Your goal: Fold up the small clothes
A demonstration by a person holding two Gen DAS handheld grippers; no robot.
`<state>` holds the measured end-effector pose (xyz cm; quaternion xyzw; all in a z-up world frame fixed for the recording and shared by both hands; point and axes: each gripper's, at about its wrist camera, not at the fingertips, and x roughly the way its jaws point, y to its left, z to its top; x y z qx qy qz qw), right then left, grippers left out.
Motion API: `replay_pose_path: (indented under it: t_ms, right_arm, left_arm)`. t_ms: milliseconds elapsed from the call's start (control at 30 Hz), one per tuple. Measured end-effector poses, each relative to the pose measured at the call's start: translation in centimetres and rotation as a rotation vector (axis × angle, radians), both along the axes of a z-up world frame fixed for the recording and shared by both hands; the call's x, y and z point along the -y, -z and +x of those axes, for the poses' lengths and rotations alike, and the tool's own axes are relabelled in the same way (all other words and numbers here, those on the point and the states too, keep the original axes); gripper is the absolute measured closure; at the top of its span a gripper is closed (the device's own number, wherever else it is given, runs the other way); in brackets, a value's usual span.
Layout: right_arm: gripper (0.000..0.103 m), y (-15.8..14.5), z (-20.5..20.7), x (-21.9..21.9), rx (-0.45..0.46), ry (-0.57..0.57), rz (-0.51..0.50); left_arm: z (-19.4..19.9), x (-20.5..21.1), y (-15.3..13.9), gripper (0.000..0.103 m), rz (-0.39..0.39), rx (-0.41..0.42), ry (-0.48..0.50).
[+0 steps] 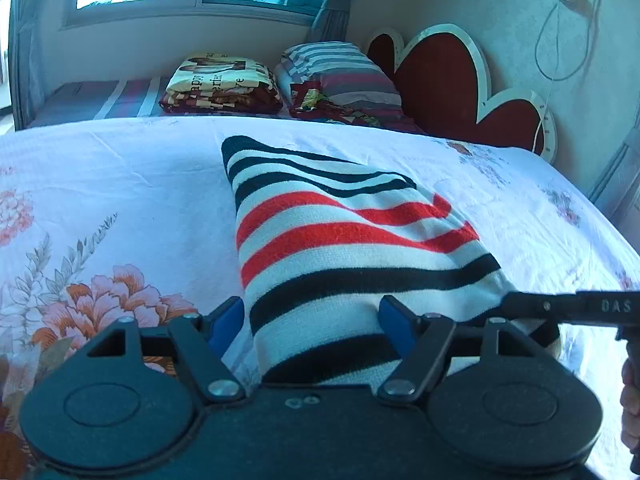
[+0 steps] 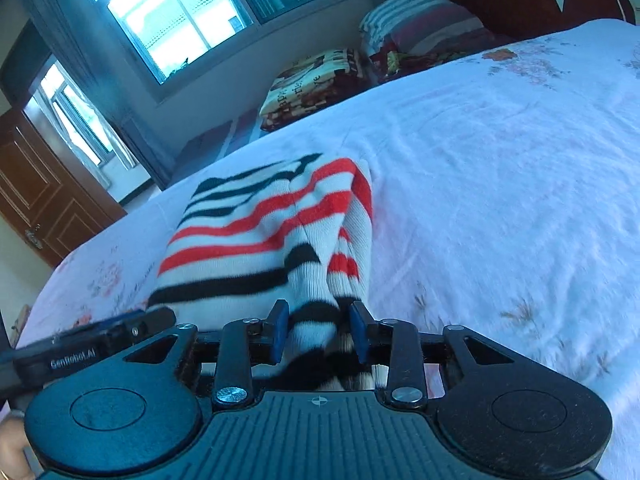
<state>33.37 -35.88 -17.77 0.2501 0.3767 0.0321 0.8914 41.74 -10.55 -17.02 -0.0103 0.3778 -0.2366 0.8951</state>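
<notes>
A small knitted garment with white, red and black stripes lies on the floral bed sheet, folded into a narrow strip. My left gripper is open, its blue pads standing wide at the garment's near end, one beside it and one on top. My right gripper is shut on the bunched near corner of the garment and holds it slightly raised. The right gripper's body shows in the left wrist view, and the left gripper's shows in the right wrist view.
Folded blankets and a striped pillow lie at the head of the bed by a red heart-shaped headboard. A window and a wooden door stand beyond the bed's far side.
</notes>
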Motion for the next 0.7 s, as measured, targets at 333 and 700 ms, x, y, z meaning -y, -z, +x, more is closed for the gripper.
replay_pose_path:
  t_ms: [333, 700]
  right_arm:
    - [0.070, 2.4, -2.5, -0.8, -0.096, 0.040, -0.075]
    - [0.070, -2.1, 2.4, -0.4, 0.011, 0.035, -0.063]
  left_arm:
    - [0.0, -0.5, 0.7, 0.028, -0.017, -0.065, 0.006]
    - [1.7, -0.7, -2.3, 0.032, -0.049, -0.028, -0.026]
